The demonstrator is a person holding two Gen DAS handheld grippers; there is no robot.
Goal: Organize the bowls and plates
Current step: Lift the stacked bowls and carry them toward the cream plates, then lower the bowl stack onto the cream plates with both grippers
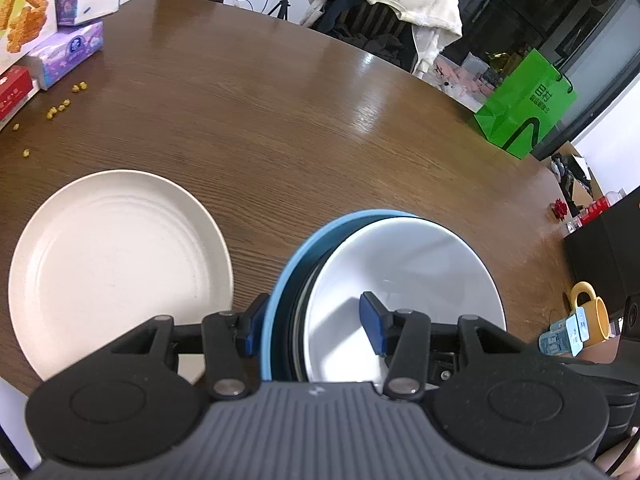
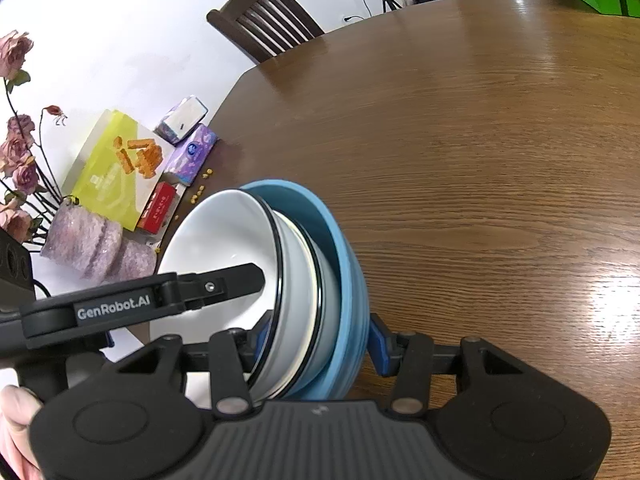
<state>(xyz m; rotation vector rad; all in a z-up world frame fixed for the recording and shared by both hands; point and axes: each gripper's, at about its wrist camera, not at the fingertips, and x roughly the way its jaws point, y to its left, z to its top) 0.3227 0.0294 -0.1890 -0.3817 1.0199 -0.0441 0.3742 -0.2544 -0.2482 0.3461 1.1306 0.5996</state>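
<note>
A stack of nested bowls hangs over the brown table (image 1: 320, 120), held from two sides. The outer bowl is blue (image 1: 288, 264) (image 2: 340, 240), and white bowls with dark rims (image 1: 420, 272) (image 2: 224, 236) sit inside it. My left gripper (image 1: 314, 320) is shut on the stack's near wall, one pad outside the blue bowl and one inside the top white bowl. My right gripper (image 2: 320, 334) clamps the opposite wall the same way. One of the left gripper's fingers (image 2: 240, 280) reaches into the white bowl in the right wrist view. A cream plate (image 1: 116, 264) lies flat left of the stack.
Tissue packs (image 1: 68, 56), a snack box (image 2: 116, 168), a red box (image 2: 158, 208) and yellow crumbs (image 1: 60, 108) sit along the far left edge. A vase of pink flowers (image 2: 92, 240), a yellow mug (image 1: 592, 312), a chair (image 2: 268, 20) and a green bag (image 1: 524, 104) surround the table.
</note>
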